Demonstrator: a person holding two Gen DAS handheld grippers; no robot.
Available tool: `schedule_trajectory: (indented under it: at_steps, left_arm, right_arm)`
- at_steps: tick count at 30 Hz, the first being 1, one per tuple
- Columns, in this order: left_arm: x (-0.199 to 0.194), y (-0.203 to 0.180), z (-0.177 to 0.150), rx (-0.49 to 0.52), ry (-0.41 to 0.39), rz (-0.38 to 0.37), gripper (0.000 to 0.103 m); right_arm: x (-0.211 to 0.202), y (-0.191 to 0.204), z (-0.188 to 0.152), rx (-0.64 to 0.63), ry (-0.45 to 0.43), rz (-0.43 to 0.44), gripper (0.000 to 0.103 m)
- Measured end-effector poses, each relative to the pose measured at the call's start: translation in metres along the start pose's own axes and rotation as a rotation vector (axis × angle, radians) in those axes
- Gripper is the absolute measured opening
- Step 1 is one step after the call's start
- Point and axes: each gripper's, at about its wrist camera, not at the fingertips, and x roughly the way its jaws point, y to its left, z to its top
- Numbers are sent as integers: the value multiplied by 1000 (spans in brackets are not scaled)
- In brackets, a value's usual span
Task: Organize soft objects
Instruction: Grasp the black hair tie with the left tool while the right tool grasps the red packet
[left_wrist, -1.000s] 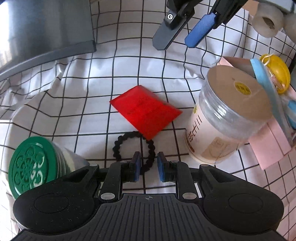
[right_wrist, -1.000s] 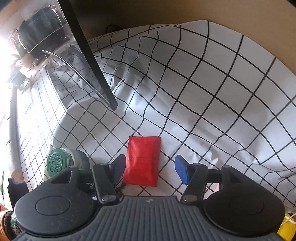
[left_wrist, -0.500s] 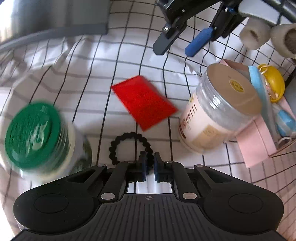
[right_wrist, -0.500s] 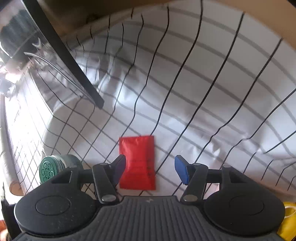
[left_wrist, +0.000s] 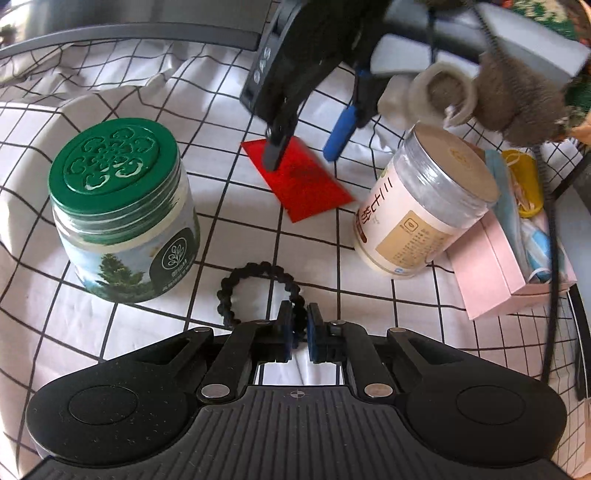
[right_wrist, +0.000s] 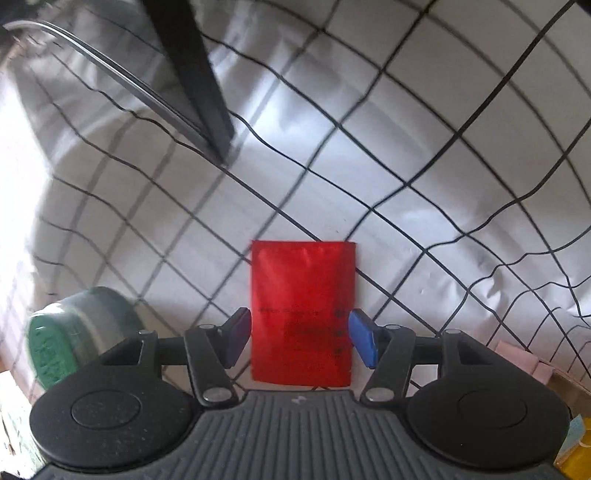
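Between the left gripper's (left_wrist: 299, 325) blue pads sits one bead-like segment of the black bracelet (left_wrist: 258, 291): jaws closed on it, the rest of the loop lying on the checked cloth (left_wrist: 229, 236) toward 11 o'clock. Green-lidded jar (left_wrist: 122, 210) stands upright at 10 o'clock, near the bracelet but apart from it. White jar with a tan lid (left_wrist: 424, 206) stands at 2 o'clock, tilted, leaning against a pink box (left_wrist: 487, 273). Blue strap and a yellow item (left_wrist: 524, 184) lie on top of that box. Red packet (left_wrist: 299, 181) lies flat on the cloth at 12 o'clock, between the two jars.

Right gripper (left_wrist: 306, 155) hangs over the far end of the packet in the left view, blurred. Own view: right gripper (right_wrist: 299, 336) spread wide, one finger on either long edge of the red packet (right_wrist: 301, 314), each just beside the edge; contact cannot be told. Packet still flat on the cloth (right_wrist: 406, 140). Green-lidded jar (right_wrist: 62, 339) at 9 o'clock, blurred. Dark slanted panel (right_wrist: 192, 74) at 11 o'clock, its lower corner on the cloth.
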Motion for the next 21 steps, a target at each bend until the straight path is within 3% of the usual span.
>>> schedule_trajectory:
  at_steps: [6,9,15,21]
  left_arm:
    - [0,6,-2,-29,-17,-23,10]
    - [-1,7,-3,-39,-21,-27,10]
    - [-1,7,-2,-54,-25,-28,10]
    - [-2,8,-3,-66,-27,-26,10]
  right_arm:
    - [8,10,3,-7,19,-31,71]
    - [6,20,2,-21,6,-35,71]
    - [-4,31,-10,-90,-30,-27,53]
    - [-24,31,-20,-80,-60,38,51]
